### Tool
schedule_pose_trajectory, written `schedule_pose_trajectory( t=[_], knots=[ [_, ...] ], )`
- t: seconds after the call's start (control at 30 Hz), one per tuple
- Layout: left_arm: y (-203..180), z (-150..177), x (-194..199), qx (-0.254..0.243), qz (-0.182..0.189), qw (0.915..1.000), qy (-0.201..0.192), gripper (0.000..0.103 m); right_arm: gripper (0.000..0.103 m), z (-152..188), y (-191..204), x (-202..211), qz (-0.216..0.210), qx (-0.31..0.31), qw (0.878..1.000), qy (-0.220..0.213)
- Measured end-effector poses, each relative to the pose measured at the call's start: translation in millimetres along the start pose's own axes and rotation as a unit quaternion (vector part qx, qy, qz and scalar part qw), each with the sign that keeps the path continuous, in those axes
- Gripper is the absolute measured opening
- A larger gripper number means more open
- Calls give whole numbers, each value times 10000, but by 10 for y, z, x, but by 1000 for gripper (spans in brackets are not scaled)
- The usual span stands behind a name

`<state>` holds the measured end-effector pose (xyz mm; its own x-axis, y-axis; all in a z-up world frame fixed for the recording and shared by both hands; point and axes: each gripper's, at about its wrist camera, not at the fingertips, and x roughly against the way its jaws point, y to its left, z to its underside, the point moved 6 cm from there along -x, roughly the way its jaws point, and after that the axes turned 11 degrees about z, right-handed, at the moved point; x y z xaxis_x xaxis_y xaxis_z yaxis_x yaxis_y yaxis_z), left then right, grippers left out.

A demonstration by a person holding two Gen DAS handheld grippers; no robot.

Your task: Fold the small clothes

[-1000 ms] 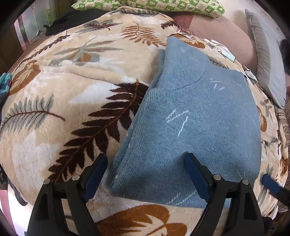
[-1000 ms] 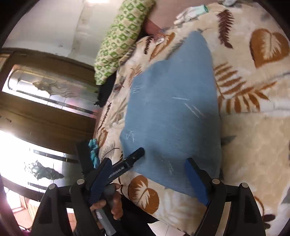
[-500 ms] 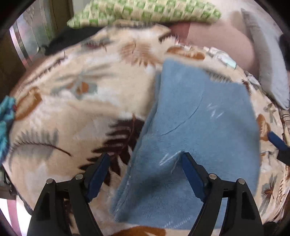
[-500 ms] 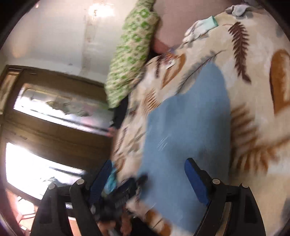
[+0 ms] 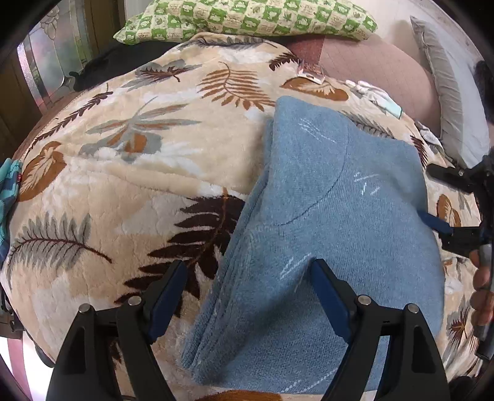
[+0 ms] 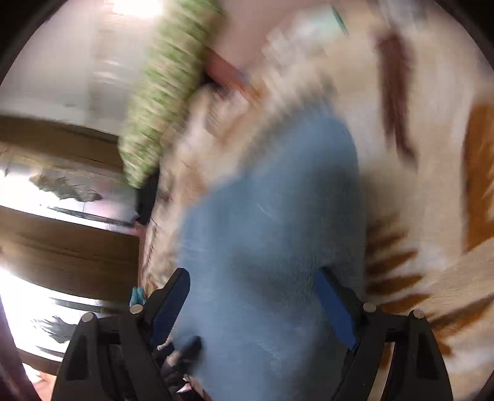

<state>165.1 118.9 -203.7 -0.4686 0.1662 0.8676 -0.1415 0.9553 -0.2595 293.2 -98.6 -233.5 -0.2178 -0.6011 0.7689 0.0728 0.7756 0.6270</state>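
Our left gripper (image 5: 247, 296) hangs over the near left edge of a folded blue garment (image 5: 339, 222), fingers spread wide and clamped on nothing. One finger sits off the cloth over the leaf-print blanket (image 5: 123, 172); the other (image 5: 327, 296) is above the blue fabric, so the stacked left edge of the garment runs up between them. From these fingers the garment stretches ahead and to the right, its long axis running away toward the green checked pillow (image 5: 247, 18).

In the same view our right gripper (image 5: 441, 203) comes in at the garment's far right edge, one blue fingertip just beside or touching the cloth; we cannot tell which. In the blurred right wrist view, its fingers stand well apart with nothing gripped and the cloth filling the space ahead of them.

We judge the next fold turns on this: each gripper sits at one long side of the garment, left nearer the near corner, right farther along. Both would need to close on their edges before lifting; the thick layered left edge could slip a layer.
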Motion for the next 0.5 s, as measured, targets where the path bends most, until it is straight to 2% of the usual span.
schedule_pose_trajectory(
  t=[0.07,0.17,0.3,0.37,0.43,0.47,0.5],
  knots=[
    [-8,1,16,-64,-38,10000,-5,84,85,-14,22,186,-211,-158,9995,-194],
    [5,-8,62,58,39,10000,33,83,85,123,182,565,-458,53,9982,-388],
    [-12,-16,275,149,197,9996,-170,83,85,634,447,963,-978,446,9931,-458],
    [-13,-6,401,125,152,9993,-303,83,85,907,470,936,-1158,480,9917,-277],
    [1,24,449,133,136,9994,-286,83,85,1114,346,735,-921,482,9946,-54],
    [28,59,479,156,81,9995,-243,83,85,1170,235,552,-603,432,9972,115],
    [47,86,511,167,81,9996,-235,83,85,1216,109,379,-646,230,9974,242]
  ],
)
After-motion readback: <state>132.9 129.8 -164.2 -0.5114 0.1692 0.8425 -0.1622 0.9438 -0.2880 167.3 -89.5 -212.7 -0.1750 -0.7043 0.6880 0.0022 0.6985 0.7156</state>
